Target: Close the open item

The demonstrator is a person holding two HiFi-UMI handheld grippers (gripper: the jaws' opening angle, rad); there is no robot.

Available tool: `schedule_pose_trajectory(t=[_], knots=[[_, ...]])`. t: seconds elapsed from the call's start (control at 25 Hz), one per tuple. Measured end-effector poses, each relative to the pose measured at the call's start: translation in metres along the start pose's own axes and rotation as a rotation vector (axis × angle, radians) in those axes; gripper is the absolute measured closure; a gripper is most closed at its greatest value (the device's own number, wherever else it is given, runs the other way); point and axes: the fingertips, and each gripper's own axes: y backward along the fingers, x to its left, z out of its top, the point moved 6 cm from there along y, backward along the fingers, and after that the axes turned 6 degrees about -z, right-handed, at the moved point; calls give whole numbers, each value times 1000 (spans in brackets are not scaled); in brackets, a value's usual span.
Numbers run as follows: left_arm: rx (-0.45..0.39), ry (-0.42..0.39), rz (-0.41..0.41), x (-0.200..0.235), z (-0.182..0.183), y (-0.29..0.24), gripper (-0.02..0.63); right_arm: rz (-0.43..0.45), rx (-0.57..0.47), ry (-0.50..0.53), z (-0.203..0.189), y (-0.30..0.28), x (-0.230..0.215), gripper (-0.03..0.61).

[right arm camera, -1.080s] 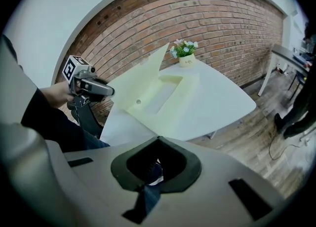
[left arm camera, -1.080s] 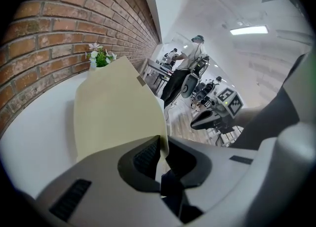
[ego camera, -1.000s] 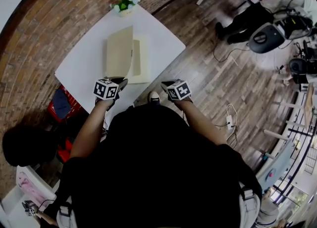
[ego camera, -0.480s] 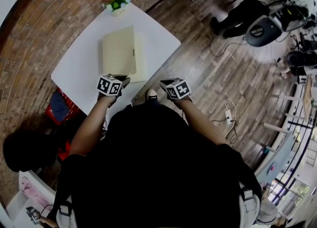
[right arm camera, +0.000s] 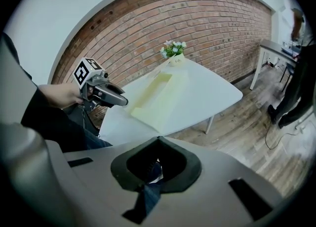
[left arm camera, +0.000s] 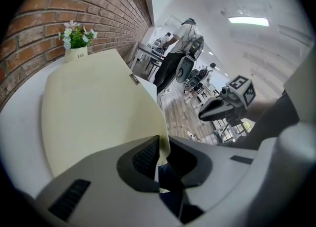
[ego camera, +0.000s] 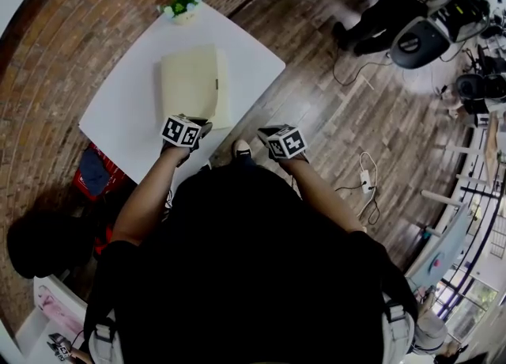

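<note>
Looking at a cream box (ego camera: 194, 85) flat on the white table (ego camera: 118, 117), about mid-top, far end toward the plant (ego camera: 180, 0) by the brick wall (ego camera: 63, 46).

Lid (left arm camera: 98, 107) low over the base, hinge along the left side as seen from the head view (strip of base showing down the right edge). Can't tell whether fully seated.

Left gripper (left arm camera: 164, 141): narrowed to a slit on the lid's near right corner, with a pad on each face of the thin flap. Gripping just that corner. Rest of the lid running away from the jaws toward the plant, filling most of the left gripper view. Pointed down at the box's near end from the table's near side.

Right gripper (right arm camera: 158, 139): closed tip to tip, nothing held (only denim visible through the hollow behind the tips). Hanging off the table's near edge, over the wood floor (ego camera: 348, 109), right of the box and clear of it. Box up and to the left of these jaws in the right gripper view, not touching.

Grippers side by side, apart, both just in front of the body.
</note>
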Motion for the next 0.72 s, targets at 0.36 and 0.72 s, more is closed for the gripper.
schedule_pose_trajectory(t=[0.36,0.72], knots=[[60,-9,-13,8,5,-22,571,-6,-18,-11,-4,4,-2,557],[132,6,-35,21,4,-46,565,-19,-9,-40,-16,1,-8,557]])
